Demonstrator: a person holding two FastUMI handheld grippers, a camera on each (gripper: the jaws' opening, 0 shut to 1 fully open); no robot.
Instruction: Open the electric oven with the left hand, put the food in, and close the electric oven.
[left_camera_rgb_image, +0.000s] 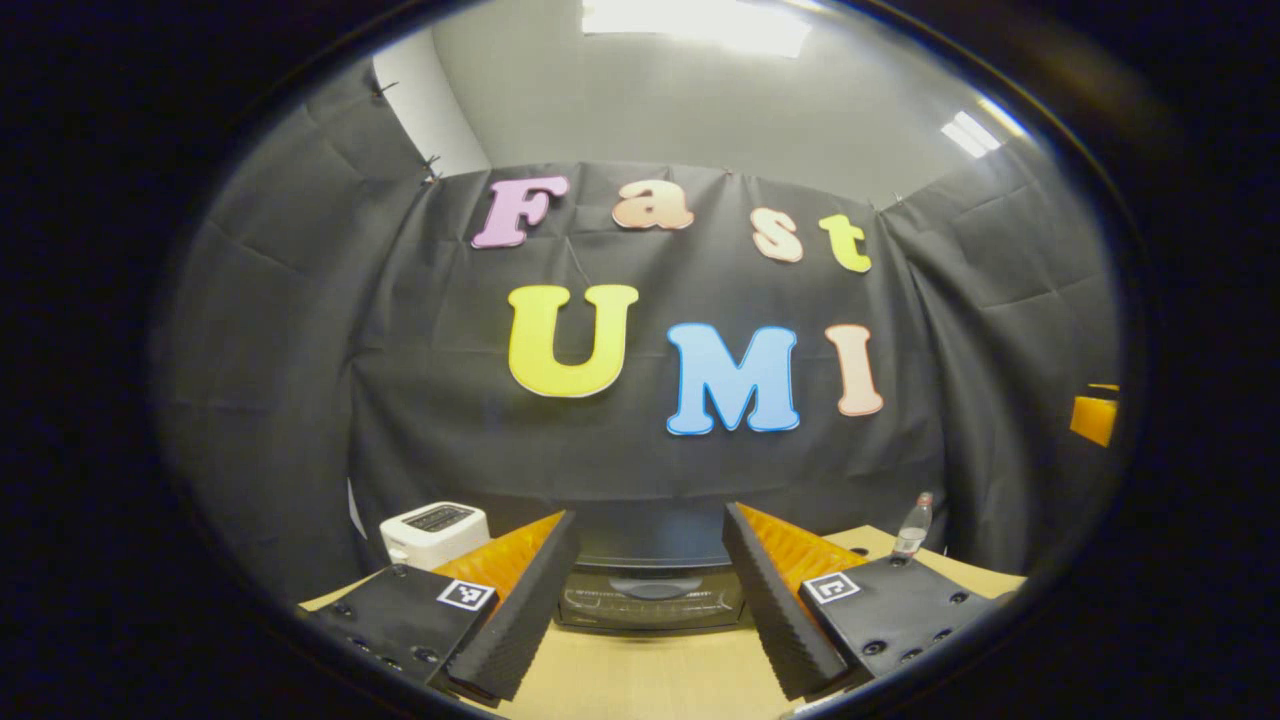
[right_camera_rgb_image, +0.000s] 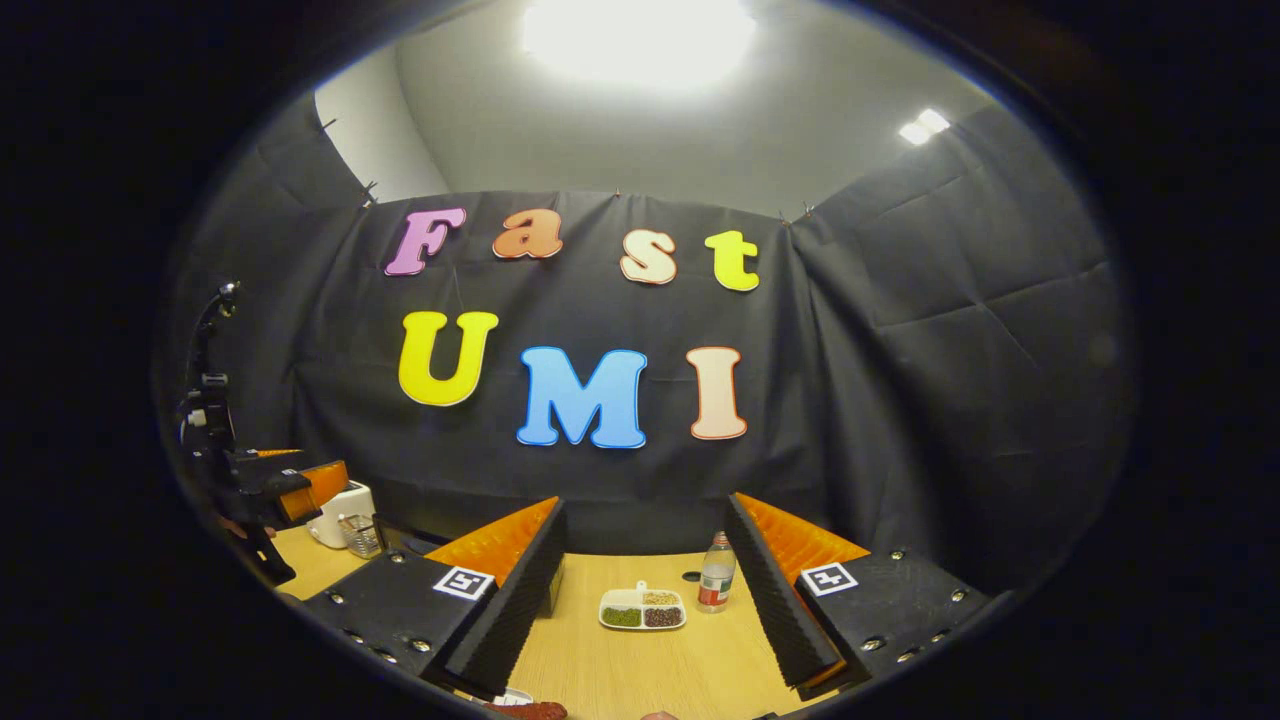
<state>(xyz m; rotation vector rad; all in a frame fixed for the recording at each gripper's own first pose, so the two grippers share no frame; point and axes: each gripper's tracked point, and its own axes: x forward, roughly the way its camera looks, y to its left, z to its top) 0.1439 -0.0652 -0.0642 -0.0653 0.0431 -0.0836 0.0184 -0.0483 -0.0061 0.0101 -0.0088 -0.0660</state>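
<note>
In the left gripper view the black electric oven (left_camera_rgb_image: 650, 590) stands on the wooden table (left_camera_rgb_image: 640, 670), straight ahead, with its door shut. My left gripper (left_camera_rgb_image: 650, 515) is open, its fingers framing the oven a short way in front of it, with nothing held. In the right gripper view my right gripper (right_camera_rgb_image: 645, 502) is open and empty above the table (right_camera_rgb_image: 640, 670). Ahead of it lies a small white divided dish (right_camera_rgb_image: 643, 607) with green, yellow and dark red food. A reddish object (right_camera_rgb_image: 530, 710) peeks in at the bottom edge; I cannot tell what it is. The left gripper (right_camera_rgb_image: 285, 490) shows far left.
A white toaster (left_camera_rgb_image: 435, 530) stands left of the oven, and it shows again (right_camera_rgb_image: 340, 510) beside a clear cup (right_camera_rgb_image: 360, 535). A plastic bottle (right_camera_rgb_image: 715, 583) stands right of the dish, also visible as the bottle (left_camera_rgb_image: 912, 525) at the table's right. Black cloth walls close in behind.
</note>
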